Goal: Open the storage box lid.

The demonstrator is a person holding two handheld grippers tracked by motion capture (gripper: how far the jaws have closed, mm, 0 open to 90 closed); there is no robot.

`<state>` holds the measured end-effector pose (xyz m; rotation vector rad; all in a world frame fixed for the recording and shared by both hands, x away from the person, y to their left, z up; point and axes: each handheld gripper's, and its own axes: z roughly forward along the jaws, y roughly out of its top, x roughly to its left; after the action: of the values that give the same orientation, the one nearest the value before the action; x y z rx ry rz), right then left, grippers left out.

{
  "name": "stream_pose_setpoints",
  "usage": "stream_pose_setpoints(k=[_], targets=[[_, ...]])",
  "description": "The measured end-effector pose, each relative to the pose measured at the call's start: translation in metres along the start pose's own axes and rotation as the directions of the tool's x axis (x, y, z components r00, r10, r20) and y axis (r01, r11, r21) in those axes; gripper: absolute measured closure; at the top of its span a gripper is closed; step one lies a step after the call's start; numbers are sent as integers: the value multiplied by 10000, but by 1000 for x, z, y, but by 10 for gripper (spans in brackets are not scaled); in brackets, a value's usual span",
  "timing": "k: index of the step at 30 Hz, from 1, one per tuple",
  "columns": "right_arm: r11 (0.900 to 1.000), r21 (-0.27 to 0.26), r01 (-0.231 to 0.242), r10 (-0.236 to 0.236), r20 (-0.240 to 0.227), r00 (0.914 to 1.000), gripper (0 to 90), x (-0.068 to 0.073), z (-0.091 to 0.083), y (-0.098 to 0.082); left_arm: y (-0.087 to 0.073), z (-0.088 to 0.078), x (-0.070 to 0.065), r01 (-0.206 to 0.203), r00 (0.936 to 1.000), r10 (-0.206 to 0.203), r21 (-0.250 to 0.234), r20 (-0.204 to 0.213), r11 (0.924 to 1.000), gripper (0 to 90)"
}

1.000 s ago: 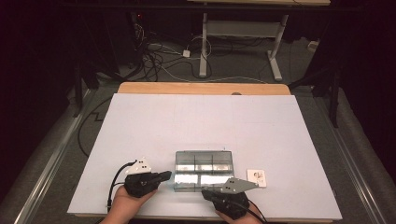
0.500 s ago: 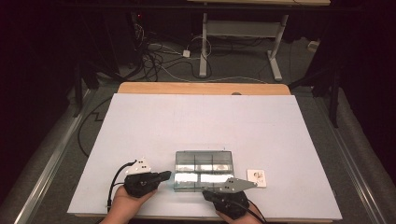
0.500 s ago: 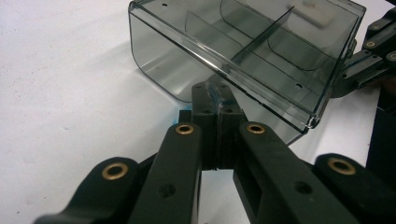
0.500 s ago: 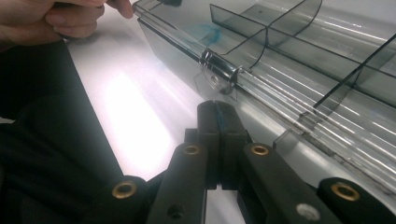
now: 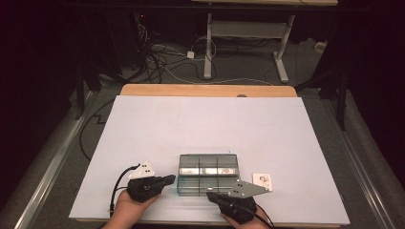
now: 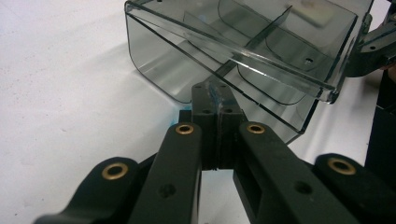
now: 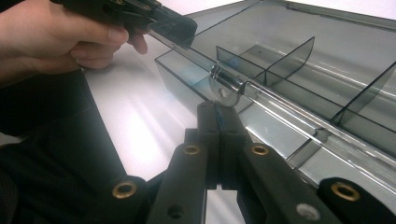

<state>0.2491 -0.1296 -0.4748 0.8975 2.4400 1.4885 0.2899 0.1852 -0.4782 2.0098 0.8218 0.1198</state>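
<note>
The box is clear, smoky-grey plastic, glossy and smooth, its dividers catching glare. Matt black plastic forms the left gripper and right gripper, dotted with shiny brass rivets. The table wears a smooth, matt white sheet, with bare wood along the far edge.

The high view looks forward and down over the whole bench. Each tool view sits low and close, facing the clear compartment box, which all three views share.
</note>
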Motion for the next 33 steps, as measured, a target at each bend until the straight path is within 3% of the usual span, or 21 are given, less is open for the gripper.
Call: stream_pose_setpoints(k=[17,33], targets=[[10000,-35,48,-48,2,10000,900,0,0,1,3,-7,0,20,9999,-16,-250,147,9997,876],[9992,-353,190,-189,15,9998,900,-2,-6,10,8,-14,-9,-11,9980,46,-549,630,9985,875]])
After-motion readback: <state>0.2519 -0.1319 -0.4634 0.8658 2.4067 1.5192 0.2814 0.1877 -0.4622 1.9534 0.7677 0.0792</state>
